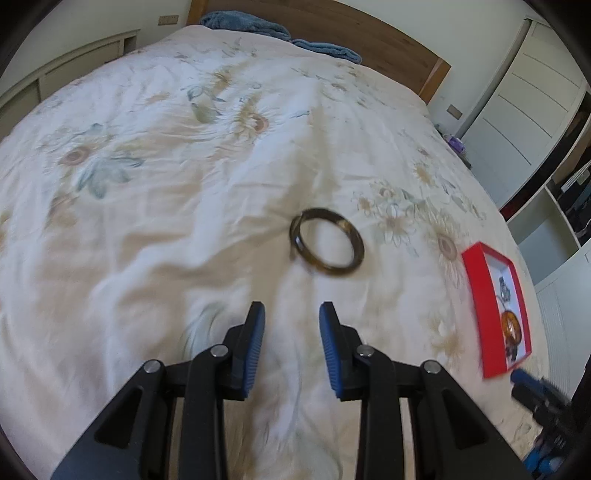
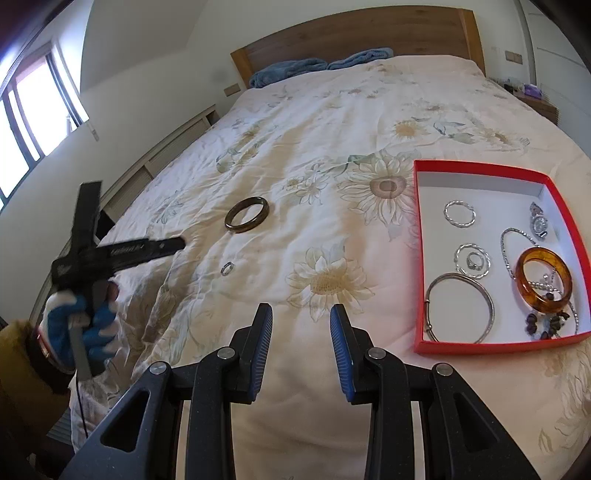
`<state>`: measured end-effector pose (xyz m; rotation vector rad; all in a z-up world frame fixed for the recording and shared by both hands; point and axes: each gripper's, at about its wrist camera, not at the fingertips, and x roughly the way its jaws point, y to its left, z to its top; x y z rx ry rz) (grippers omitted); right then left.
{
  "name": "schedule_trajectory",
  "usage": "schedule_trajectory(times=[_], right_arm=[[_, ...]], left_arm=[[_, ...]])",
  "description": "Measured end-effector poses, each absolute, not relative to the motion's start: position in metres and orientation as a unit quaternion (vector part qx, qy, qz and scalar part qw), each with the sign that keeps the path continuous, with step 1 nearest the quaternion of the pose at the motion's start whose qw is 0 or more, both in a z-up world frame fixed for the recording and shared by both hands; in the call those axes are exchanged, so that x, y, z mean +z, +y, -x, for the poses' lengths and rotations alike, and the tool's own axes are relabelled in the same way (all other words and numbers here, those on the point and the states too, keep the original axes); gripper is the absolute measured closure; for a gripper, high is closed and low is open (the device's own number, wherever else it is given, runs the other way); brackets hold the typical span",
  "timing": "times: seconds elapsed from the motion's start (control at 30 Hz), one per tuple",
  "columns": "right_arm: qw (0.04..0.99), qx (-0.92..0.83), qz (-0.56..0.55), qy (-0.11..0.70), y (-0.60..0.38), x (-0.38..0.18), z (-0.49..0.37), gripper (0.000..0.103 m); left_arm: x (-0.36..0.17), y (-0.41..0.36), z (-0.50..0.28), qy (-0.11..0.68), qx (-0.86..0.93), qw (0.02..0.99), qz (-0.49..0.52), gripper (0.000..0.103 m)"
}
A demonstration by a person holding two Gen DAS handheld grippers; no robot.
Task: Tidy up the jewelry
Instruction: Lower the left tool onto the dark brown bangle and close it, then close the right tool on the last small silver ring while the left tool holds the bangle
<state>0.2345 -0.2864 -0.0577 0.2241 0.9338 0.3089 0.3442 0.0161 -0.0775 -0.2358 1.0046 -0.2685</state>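
Bangle (image 1: 327,240) on quilt (image 1: 147,203) | left gripper (image 1: 291,314) agape, empty, near it

One dark bangle (image 2: 246,214), one small ring (image 2: 227,268), one red box (image 2: 417,258), two blue towels (image 2: 288,72)

Home bedroom. Large bed (image 2: 332,155) fills both views, covered by cream quilt (image 1: 166,184) with sunflower print, creased. Wooden headboard (image 2: 354,31) at far end, blue towels (image 2: 295,68) bunched against it. White panelled wardrobe doors (image 1: 524,103) along one side, open cubby shelving (image 1: 554,206) beside them. Low slatted cabinet (image 2: 173,147) against opposite wall under window (image 2: 26,122), daylight coming in. Wall switch plates (image 1: 168,20) near headboard. Small bedside stand (image 2: 539,103) with clutter, details too small to tell.
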Motion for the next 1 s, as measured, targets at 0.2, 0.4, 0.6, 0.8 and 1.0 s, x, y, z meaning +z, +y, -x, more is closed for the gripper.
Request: schedule_trajectory(times=[0.2, 0.4, 0.6, 0.8, 1.0], right_arm=[[0.871, 0.158, -0.103, 0.454, -0.281, -0.070, -0.248, 0.070], [0.867, 0.169, -0.099, 0.459, -0.274, -0.083, -0.260, 0.070], [0.861, 0.177, -0.103, 0.465, -0.270, -0.095, -0.265, 0.070], [0.855, 0.193, -0.095, 0.472, -0.258, -0.105, -0.274, 0.070], [0.851, 0.212, -0.093, 0.472, -0.240, -0.110, -0.286, 0.070]], left_arm=[[-0.092, 0.006, -0.385, 0.487, -0.139, 0.853, 0.123, 0.074], [-0.104, -0.002, -0.414, 0.489, -0.135, 0.854, 0.113, 0.074], [-0.118, -0.013, -0.431, 0.503, -0.136, 0.849, 0.091, 0.074], [-0.130, -0.025, -0.444, 0.521, -0.129, 0.842, 0.056, 0.075], [-0.132, -0.022, -0.445, 0.510, -0.121, 0.850, 0.046, 0.094]])
